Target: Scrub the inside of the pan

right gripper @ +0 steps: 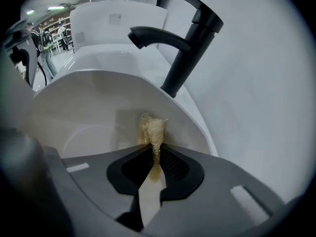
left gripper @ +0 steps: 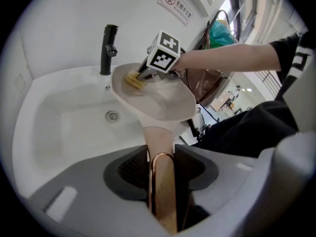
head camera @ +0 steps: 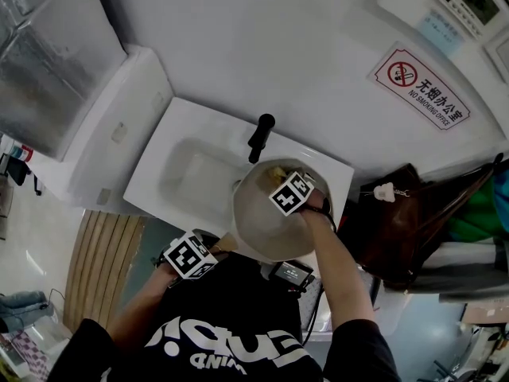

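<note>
Centrally: pan [head camera: 256, 217], pale and round, held above the right end of the sink [head camera: 171, 173], just near of the black faucet [head camera: 260, 134]. Its handle [left gripper: 162, 196] runs back to the near left, so the long axis is near-left to far-right. Left gripper [left gripper: 162, 154] is clamped on that handle, w/ the wood filling the gap between the jaws. Right gripper [right gripper: 154, 154] reaches into the pan from the near right, jaws pinched on a yellowish fibre scrubber [right gripper: 152, 130] that lies against the far inner wall, faucet side. Judged next stroke: scrubber drawn nearward, approx. along the handle axis — right hand works, left only steadies.
</note>
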